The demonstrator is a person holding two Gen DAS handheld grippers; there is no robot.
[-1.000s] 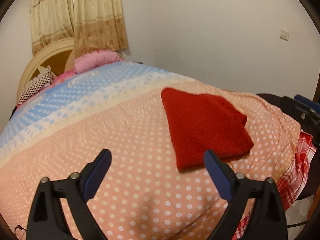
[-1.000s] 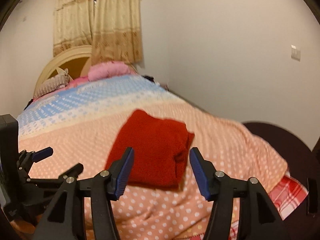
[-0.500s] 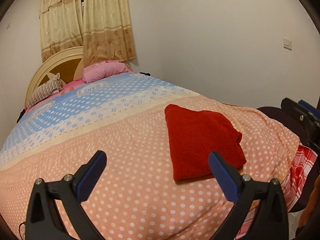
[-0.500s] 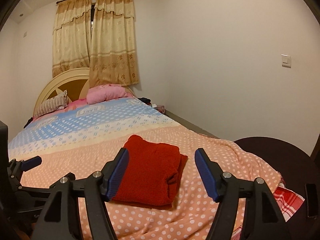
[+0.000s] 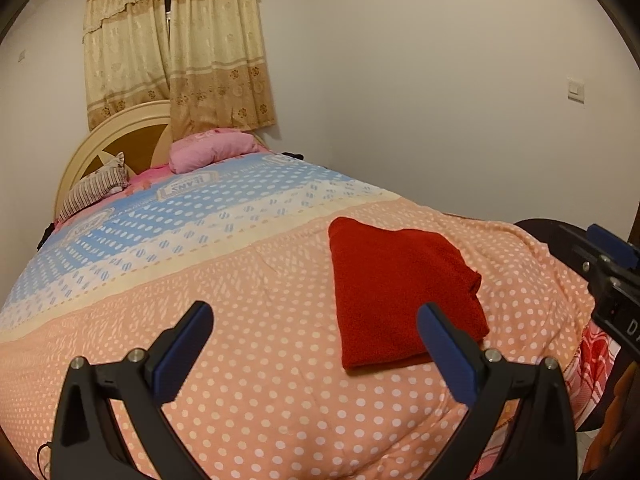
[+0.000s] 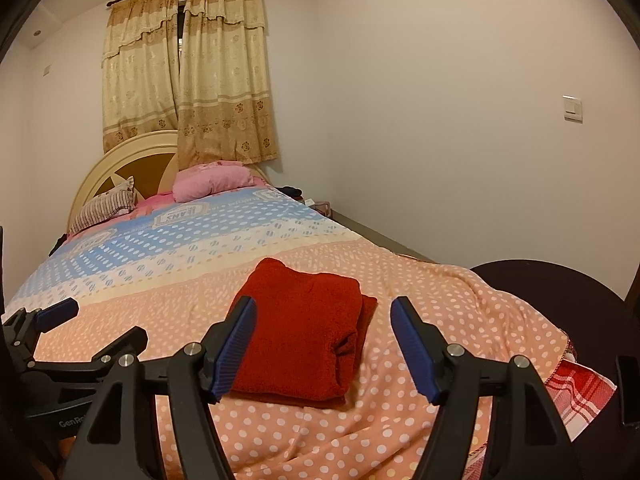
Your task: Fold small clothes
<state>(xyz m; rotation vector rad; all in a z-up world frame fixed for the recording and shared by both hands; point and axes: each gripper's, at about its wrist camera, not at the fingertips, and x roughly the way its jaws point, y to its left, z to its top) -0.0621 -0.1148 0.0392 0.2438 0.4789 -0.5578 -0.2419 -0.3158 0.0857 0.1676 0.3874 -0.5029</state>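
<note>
- Nearest, the right gripper [image 6: 323,344] is hovering over the foot of the bed with its fingers apart and nothing between them; its jaws have just been opening, though the last half second adds little.
- Similarly, the left gripper [image 5: 316,348] is hanging above bare quilt [image 5: 248,320], fingers spread wide and gripping nothing; in the right wrist view it is showing only partly, cut off at the left edge.
- Just beyond the right gripper's fingertips, one folded red garment [image 6: 304,336] is lying flat on the polka-dot quilt, near the bed's right edge and touching neither gripper.
- Left of the garment, a wide stretch of quilt is lying open, running from the peach band up to the blue band.
- Off the bed's right corner, a red plaid cloth [image 6: 580,392] is hanging partly out of sight, beside a dark rounded object [image 6: 560,292] too dim to identify.
- Farther back, two pillows are resting by the headboard [image 6: 120,160]: one striped pillow [image 6: 106,208] and one pink pillow [image 6: 212,182].
- Behind them, two curtain [image 6: 224,88] panels are hanging closed, and one wall switch [image 6: 573,108] is sitting on the right wall.
</note>
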